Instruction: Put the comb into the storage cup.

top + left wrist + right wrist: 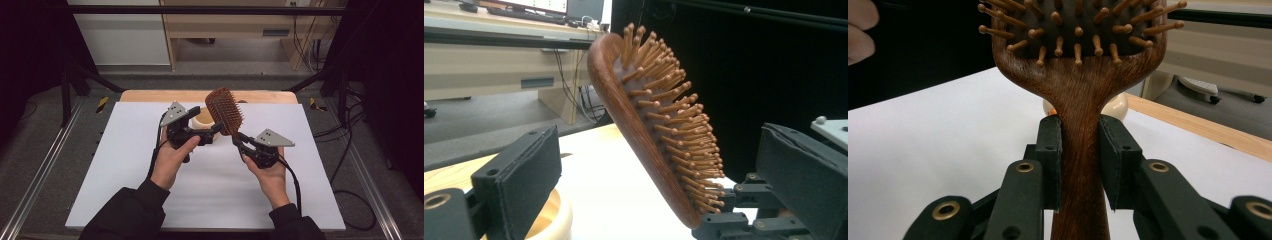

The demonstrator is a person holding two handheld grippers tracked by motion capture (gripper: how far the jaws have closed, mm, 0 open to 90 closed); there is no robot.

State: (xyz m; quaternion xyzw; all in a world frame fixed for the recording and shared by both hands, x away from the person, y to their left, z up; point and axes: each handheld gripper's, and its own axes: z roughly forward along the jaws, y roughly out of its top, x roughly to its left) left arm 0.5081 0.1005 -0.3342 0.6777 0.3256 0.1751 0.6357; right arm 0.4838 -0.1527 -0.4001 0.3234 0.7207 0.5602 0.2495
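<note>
A brown wooden hairbrush (225,110) with wooden pins is held up over the white sheet. My right gripper (237,140) is shut on its handle (1080,100), one pad pressing on each side, with the head tilted up and away to the left. My left gripper (215,133) is open just left of the brush. In the left gripper view the brush head (644,125) stands between the wide black pads (524,175) without touching them. A pale wooden bowl (202,117) sits on the sheet under and behind the left gripper.
A white sheet (150,170) covers the table, with a strip of bare wood (150,95) at its far edge. Metal rails run along both sides. Cables (345,150) lie on the floor at the right. A desk and cabinet stand beyond.
</note>
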